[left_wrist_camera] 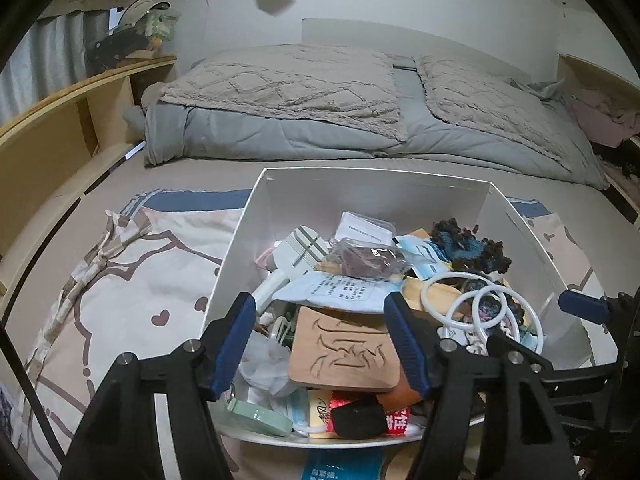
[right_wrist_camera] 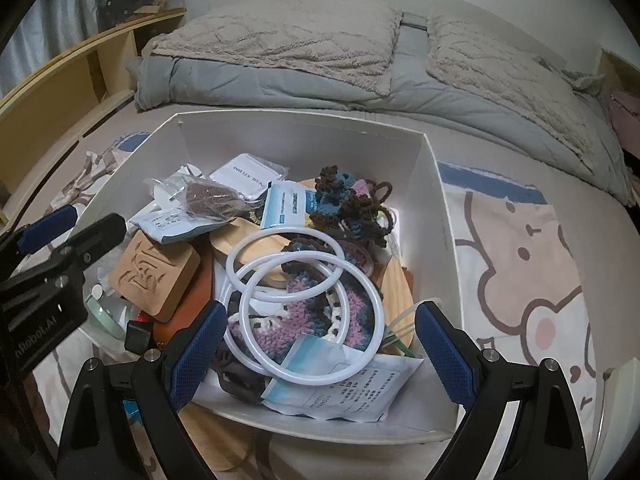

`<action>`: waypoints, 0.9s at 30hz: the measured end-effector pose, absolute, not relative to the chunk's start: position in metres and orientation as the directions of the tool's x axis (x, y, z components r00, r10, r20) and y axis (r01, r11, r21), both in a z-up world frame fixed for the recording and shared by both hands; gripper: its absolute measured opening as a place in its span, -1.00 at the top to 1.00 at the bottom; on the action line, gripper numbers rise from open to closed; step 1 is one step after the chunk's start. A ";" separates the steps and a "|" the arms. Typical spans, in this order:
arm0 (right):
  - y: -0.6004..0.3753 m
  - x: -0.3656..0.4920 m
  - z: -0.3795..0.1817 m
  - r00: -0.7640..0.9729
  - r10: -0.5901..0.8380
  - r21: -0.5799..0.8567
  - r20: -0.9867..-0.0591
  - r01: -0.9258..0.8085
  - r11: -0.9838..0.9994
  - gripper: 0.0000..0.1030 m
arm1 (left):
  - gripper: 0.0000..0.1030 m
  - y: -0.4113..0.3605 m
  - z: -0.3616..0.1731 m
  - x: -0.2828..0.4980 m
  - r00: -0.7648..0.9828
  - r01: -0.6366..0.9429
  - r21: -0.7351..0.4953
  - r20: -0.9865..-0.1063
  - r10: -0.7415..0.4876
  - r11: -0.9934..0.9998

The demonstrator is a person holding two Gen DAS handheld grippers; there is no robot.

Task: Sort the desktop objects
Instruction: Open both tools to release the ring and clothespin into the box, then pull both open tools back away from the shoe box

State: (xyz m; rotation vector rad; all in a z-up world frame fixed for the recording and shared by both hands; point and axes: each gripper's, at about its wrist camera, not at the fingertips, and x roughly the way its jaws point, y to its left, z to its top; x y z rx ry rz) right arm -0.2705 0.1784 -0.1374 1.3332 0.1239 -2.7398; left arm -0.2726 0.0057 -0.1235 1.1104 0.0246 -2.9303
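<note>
on the bed, atop a cartoon-print sheet [right_wrist_camera: 520,264], sits a white cardboard box [right_wrist_camera: 436,208] heaped with small clutter. over its near left part, the left gripper [left_wrist_camera: 322,340] has its blue-padded fingers [left_wrist_camera: 236,336] spread either side of a carved wooden block [left_wrist_camera: 344,350], which lies on the pile; no pad presses it. the right gripper [right_wrist_camera: 316,348] hovers with fingers [right_wrist_camera: 198,352] wide apart over three white plastic rings [right_wrist_camera: 304,304] lying on a crocheted piece [right_wrist_camera: 352,312], gripping nothing.
</note>
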 end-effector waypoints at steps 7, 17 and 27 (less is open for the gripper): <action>0.188 -0.266 -0.132 -0.645 -0.044 -0.007 -0.763 0.077 -0.997 -0.84 | -0.29 0.006 -0.124 -0.271 -0.747 0.032 -0.002 -0.665 -0.022 -0.999; 0.202 -0.257 -0.122 -0.690 -0.058 0.044 -0.721 0.039 -0.998 -0.84 | -0.29 0.001 -0.117 -0.265 -0.753 0.043 -0.010 -0.657 -0.026 -0.999; 0.204 -0.246 -0.105 -0.735 -0.088 0.094 -0.672 0.033 -0.995 -1.00 | -0.62 0.000 -0.102 -0.250 -0.779 0.041 -0.034 -0.627 -0.011 -0.999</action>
